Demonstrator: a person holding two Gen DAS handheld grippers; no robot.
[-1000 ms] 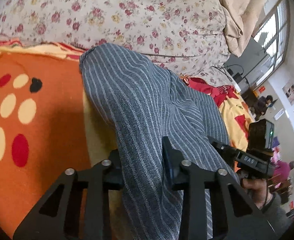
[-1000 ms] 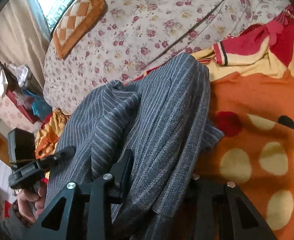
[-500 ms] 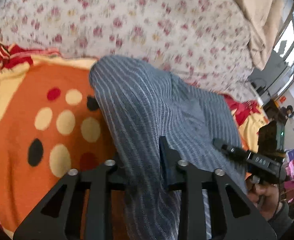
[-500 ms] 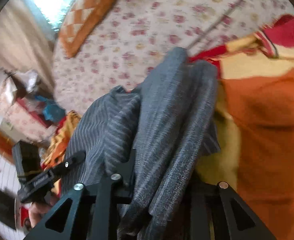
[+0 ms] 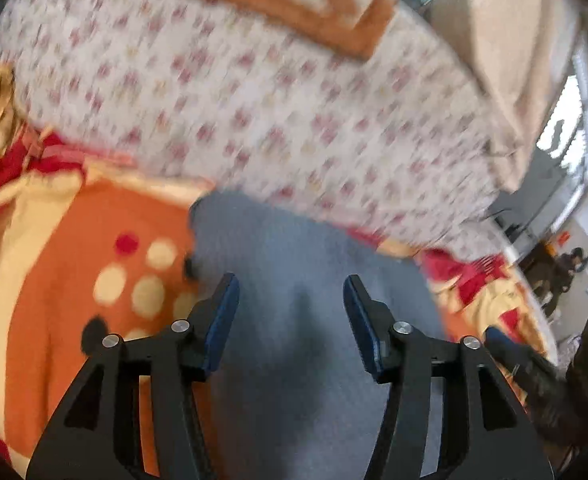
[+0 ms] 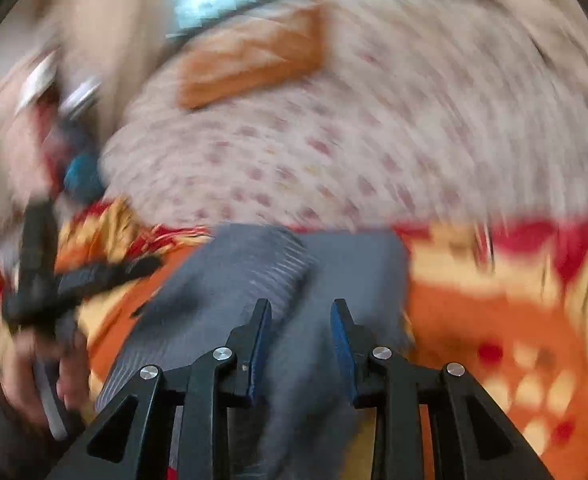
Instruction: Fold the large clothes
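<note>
A bed fills both views, covered by an orange blanket (image 5: 54, 264) with cream and red dots and yellow and red borders. Behind it lies a white floral quilt (image 5: 254, 112) with small pink flowers, and on top of that quilt an orange and cream checked cushion (image 5: 290, 4). A bright window (image 5: 574, 120) shows at the right edge of the left wrist view. Both pictures are blurred by motion.

A grey striped garment (image 5: 294, 320) lies on the orange blanket, its far edge just short of the floral quilt. In the right wrist view the garment (image 6: 278, 280) shows pale stripes on a raised fold at its left.

The left tongs (image 5: 291, 300) stand spread wide above the grey cloth, gripping nothing. The right tongs (image 6: 301, 320) are parted more narrowly, also above the cloth; whether the fabric touches them is unclear. At the left of the right wrist view, a hand (image 6: 38, 376) holds the handle of the other tool.
</note>
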